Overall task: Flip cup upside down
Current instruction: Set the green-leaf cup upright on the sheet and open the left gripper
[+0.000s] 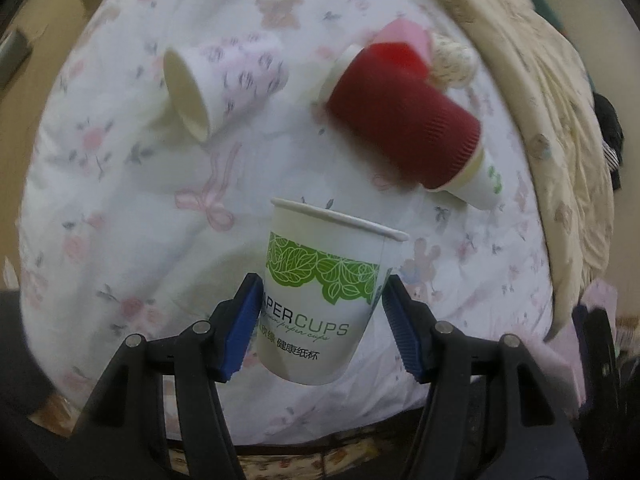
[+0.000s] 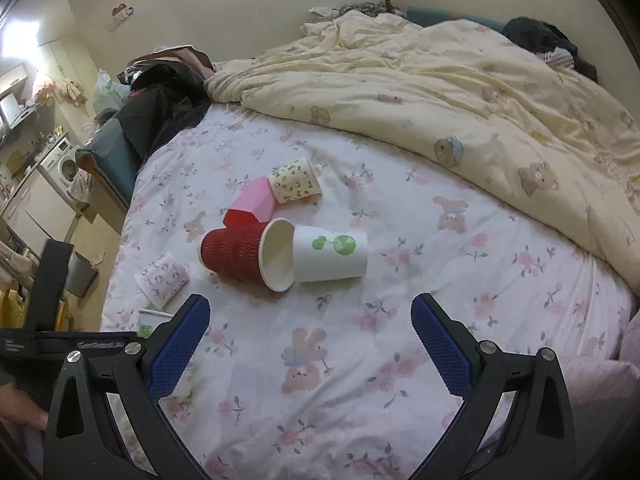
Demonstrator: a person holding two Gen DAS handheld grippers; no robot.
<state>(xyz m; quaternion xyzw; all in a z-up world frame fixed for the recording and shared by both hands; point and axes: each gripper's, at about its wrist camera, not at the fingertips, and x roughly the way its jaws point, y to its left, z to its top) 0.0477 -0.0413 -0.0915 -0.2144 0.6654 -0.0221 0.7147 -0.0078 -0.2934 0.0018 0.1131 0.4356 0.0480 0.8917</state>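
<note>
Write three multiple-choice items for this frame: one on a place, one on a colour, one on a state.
1. Where is the leaf-print paper cup?
A. between the left tool's pads
B. lying on the yellow duvet
C. inside the red cup

2. What colour is the ribbed cup lying on the bedsheet?
A. blue
B. dark red
C. black

3. How is the right tool?
A. shut on a cup
B. open, holding nothing
C. out of view

Answers:
1 A, the left tool has a blue pad at each side of it.
2 B, its corrugated wall is dark red.
3 B, only bedsheet shows between its wide-apart pads.
</note>
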